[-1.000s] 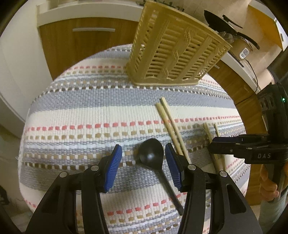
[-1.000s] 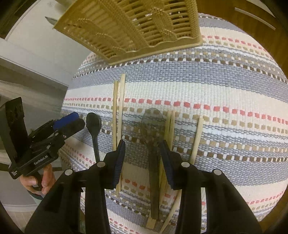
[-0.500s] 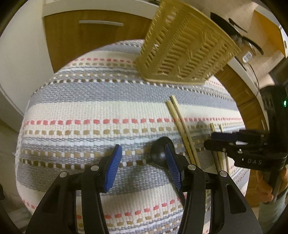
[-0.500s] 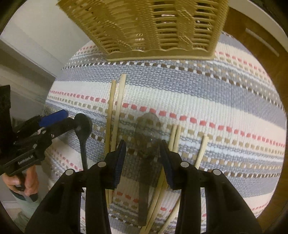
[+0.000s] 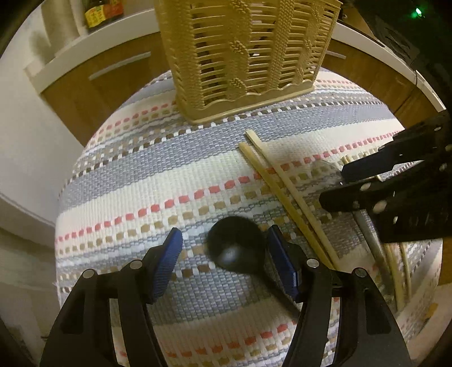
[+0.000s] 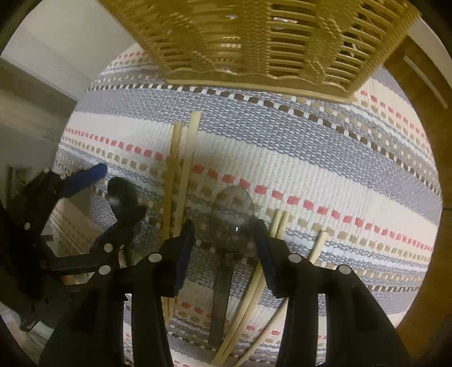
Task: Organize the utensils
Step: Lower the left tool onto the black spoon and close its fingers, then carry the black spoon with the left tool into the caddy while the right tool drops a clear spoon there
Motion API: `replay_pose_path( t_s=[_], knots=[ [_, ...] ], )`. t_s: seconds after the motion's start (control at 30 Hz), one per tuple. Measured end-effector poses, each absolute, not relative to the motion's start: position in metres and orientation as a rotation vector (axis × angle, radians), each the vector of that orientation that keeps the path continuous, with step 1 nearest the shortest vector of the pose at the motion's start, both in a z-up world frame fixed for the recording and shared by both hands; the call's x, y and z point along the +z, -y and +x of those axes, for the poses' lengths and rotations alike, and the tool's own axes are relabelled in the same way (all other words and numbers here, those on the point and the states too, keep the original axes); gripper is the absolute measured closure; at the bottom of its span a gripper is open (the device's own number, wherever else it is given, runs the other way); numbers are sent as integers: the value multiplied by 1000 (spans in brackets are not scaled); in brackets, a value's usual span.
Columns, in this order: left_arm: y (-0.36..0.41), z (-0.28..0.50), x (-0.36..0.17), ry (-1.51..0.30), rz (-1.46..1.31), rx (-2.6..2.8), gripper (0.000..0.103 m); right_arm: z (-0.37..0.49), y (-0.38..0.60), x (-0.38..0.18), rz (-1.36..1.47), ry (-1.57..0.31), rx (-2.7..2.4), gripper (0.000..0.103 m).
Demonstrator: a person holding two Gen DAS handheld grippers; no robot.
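A black spoon (image 5: 236, 249) lies on the striped cloth, its bowl between the open blue-padded fingers of my left gripper (image 5: 223, 255); it also shows in the right wrist view (image 6: 123, 197). A metal spoon (image 6: 233, 223) lies between the open fingers of my right gripper (image 6: 224, 248), its handle running toward the camera. Pairs of wooden chopsticks (image 5: 282, 194) (image 6: 180, 169) lie beside the spoons, more chopsticks (image 6: 254, 293) to the right. A tan slatted utensil basket (image 5: 248, 53) (image 6: 268, 42) stands at the back.
The striped woven cloth (image 5: 158, 180) covers a small table. Wooden cabinets (image 5: 113, 76) with a white counter stand behind. A bottle (image 5: 103, 11) stands on the counter. The right gripper's body (image 5: 401, 194) is close on the right of the left wrist view.
Both grippers have moved forward and lower toward the cloth. The black spoon's bowl is now between the left fingers, and the basket looms closer in both views.
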State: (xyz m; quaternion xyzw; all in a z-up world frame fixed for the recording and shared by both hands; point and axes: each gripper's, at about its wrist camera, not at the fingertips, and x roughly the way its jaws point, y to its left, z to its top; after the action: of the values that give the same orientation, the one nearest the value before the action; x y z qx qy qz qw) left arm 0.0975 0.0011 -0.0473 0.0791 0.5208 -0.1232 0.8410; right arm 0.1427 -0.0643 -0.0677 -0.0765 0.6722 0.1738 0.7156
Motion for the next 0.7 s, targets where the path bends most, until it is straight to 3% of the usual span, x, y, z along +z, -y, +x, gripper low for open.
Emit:
replay_pose_path(
  t_s=[0.23, 0.37, 0.43, 0.7],
  knots=[
    [8, 108, -47, -1096, 182, -271, 45, 138, 34, -75, -287, -1476, 333, 63],
    [12, 110, -46, -1088, 181, -281, 59, 131, 27, -76, -298, -1456, 325, 73],
    [14, 109, -45, -1076, 181, -284, 68, 129, 30, -76, -282, -1448, 334, 73],
    [0, 97, -34, -991, 71, -319, 69, 119, 61, -68, -161, -1388, 421, 74]
  ],
)
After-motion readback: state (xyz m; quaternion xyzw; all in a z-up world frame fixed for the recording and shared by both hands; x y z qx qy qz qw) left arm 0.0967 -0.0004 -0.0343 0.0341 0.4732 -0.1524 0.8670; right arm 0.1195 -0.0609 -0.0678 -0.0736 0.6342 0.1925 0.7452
